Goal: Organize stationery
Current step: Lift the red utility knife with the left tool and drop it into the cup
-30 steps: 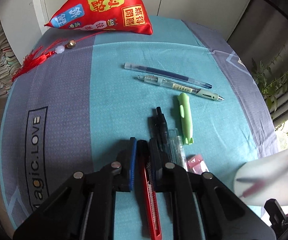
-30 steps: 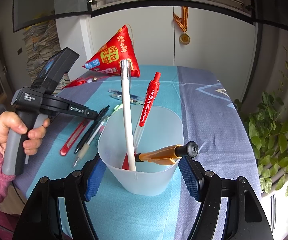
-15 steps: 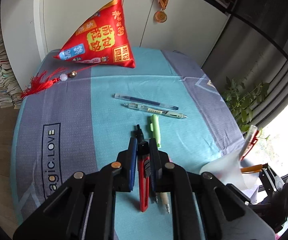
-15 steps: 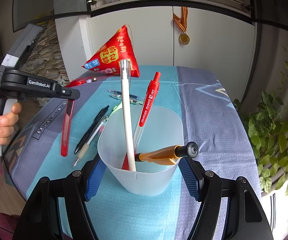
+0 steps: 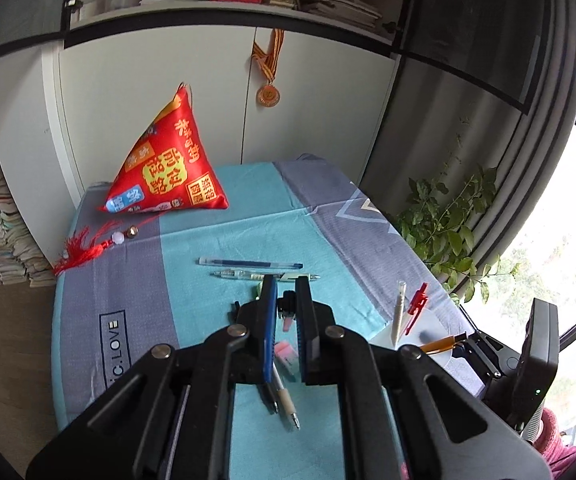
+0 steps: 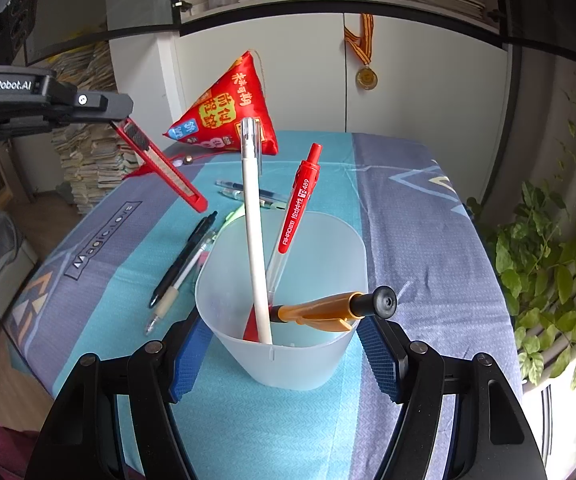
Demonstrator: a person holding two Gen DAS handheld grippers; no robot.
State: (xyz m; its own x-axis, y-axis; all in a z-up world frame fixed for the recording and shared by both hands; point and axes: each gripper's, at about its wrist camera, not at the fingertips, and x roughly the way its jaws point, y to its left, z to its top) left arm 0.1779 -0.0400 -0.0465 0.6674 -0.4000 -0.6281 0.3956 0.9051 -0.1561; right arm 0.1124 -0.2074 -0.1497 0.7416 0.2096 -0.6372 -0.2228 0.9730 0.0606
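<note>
- Left wrist view: the left gripper (image 5: 286,312) hangs above the tabletop (image 5: 136,280), its fingers (image 5: 268,320) drawn close together. From here the thing pinched between them is mostly hidden, just a sliver showing in the gap.
- Below lie a black pen (image 5: 272,396) and a clear pen with a pale grip (image 5: 286,402), plus a small pink item (image 5: 285,350). Farther off, a blue pen (image 5: 250,264) and a clear pen (image 5: 266,276) lie side by side.
- At the right edge, the cup (image 5: 427,324) with pens poking out.
- Right wrist view: here's the answer. The left gripper (image 6: 122,114) clamps a red utility knife (image 6: 162,166) by one end, up in the air, left of the cup (image 6: 284,344) and angled down toward it.
- The right gripper (image 6: 284,356) has its fingers (image 6: 188,354) spread wide on either side of the cup; whether they press its wall, I can't tell.
- In the cup: a white pen (image 6: 254,236), a red pen (image 6: 297,210), an orange pen (image 6: 327,306) leaning on the rim.
- Tally: three in, the knife on its way, and at least four pens and the pink item left.
</note>
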